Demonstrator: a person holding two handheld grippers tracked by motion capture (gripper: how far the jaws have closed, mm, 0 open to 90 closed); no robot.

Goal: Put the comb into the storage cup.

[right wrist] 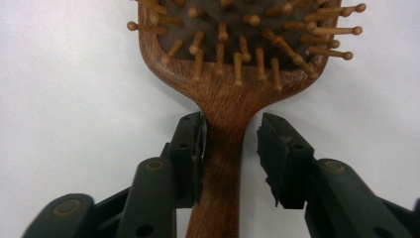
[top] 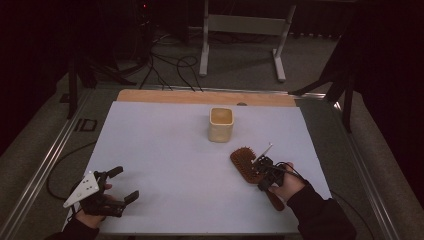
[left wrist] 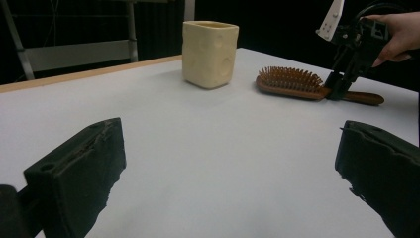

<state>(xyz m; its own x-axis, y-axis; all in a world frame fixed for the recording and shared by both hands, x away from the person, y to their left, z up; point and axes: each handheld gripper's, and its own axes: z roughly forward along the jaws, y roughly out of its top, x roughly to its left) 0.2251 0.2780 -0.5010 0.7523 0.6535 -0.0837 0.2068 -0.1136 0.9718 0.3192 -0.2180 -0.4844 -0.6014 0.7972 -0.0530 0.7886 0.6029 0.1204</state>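
One bench (top: 165, 150) carries everything, its pale sheet running from the bare wooden strip along the far edge to the near edge. The dark room beyond it is hard to make out.

One cream cup (top: 221, 124) stands upright near the middle of the far edge; its inside cannot be seen in the left gripper view.

One wooden hairbrush (top: 246, 163) lies flat, bristles up, towards the near right corner, its head pointing at the cup. In the high view the right gripper and hand cover most of its handle; in the right gripper view the head is cut off at the top.

Two grippers are in hand. The right gripper (right wrist: 230, 144) straddles the brush neck just below the head: one jaw lies against the wood, the other stands a little off it, so the grip is not yet clamped. The left gripper (top: 117, 185) rests by the near left corner, jaws wide apart with nothing between them, well apart from the brush.
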